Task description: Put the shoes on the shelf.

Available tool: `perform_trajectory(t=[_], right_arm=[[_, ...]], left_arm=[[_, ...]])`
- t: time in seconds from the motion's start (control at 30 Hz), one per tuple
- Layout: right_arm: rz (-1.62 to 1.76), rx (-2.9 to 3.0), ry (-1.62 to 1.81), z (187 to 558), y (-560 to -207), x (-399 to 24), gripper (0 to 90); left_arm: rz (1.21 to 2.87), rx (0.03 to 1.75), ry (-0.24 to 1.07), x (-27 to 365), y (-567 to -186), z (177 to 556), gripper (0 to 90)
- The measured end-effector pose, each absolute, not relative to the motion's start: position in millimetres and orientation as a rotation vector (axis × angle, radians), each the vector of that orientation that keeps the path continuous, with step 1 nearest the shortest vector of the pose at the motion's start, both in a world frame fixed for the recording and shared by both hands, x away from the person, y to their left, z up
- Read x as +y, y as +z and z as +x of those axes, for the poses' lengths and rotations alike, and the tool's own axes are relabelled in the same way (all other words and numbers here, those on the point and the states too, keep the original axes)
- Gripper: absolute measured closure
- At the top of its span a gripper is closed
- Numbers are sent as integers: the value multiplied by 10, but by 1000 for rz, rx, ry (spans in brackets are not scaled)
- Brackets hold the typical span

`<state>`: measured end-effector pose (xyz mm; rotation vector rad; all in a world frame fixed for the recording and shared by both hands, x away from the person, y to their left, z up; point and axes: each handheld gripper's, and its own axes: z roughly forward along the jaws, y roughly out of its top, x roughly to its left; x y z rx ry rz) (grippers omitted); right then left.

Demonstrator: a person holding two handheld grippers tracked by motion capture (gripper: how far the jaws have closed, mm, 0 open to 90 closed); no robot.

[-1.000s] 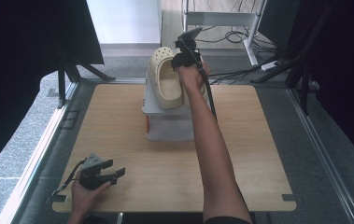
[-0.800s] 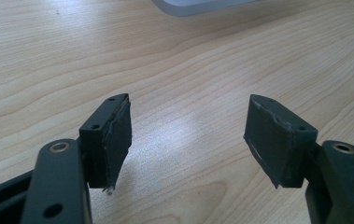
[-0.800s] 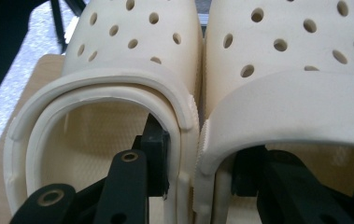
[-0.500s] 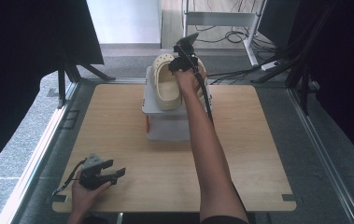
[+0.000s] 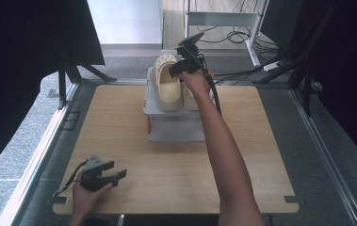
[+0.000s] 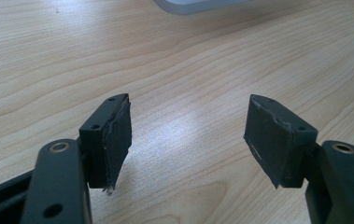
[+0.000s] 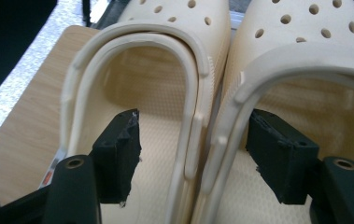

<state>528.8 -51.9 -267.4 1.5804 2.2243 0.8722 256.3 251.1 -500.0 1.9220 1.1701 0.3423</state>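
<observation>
Two cream clogs lie side by side on a white box (image 5: 174, 129) at the table's far middle: one (image 5: 168, 89) (image 7: 165, 60) and its mate (image 5: 191, 98) (image 7: 305, 56), which is partly under the hand. My right gripper (image 5: 182, 74) (image 7: 195, 144) reaches down onto them. Its jaws have just been opening and now stand open, one inside each clog, astride the two adjoining side walls without pressing them. My left gripper (image 5: 119, 175) (image 6: 188, 135) rests at the table's near left corner, open, with bare wood between its pads.
The wooden table (image 5: 110, 122) stretches flat on every side of the box. Dark panels flank it left and right. A metal rail (image 5: 39, 150) runs along the left edge, and cables lie on the floor beyond the far edge.
The right hand has shifted only slightly over the clogs, which now lie flat on the box. The left gripper has stayed where it was.
</observation>
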Motion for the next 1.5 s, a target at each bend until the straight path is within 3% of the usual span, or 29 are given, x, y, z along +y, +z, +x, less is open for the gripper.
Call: perform_trajectory(t=[0.9,1.5], right_arm=[[1025,2509,1173,4733,-2622,-963,448],[855,2483,1337,4008,-2832,-1324,453]], left_arm=[[1915,1177,342,2499,-5000,2561,326],[1920,1179,350,2490,-4996,2567,325]])
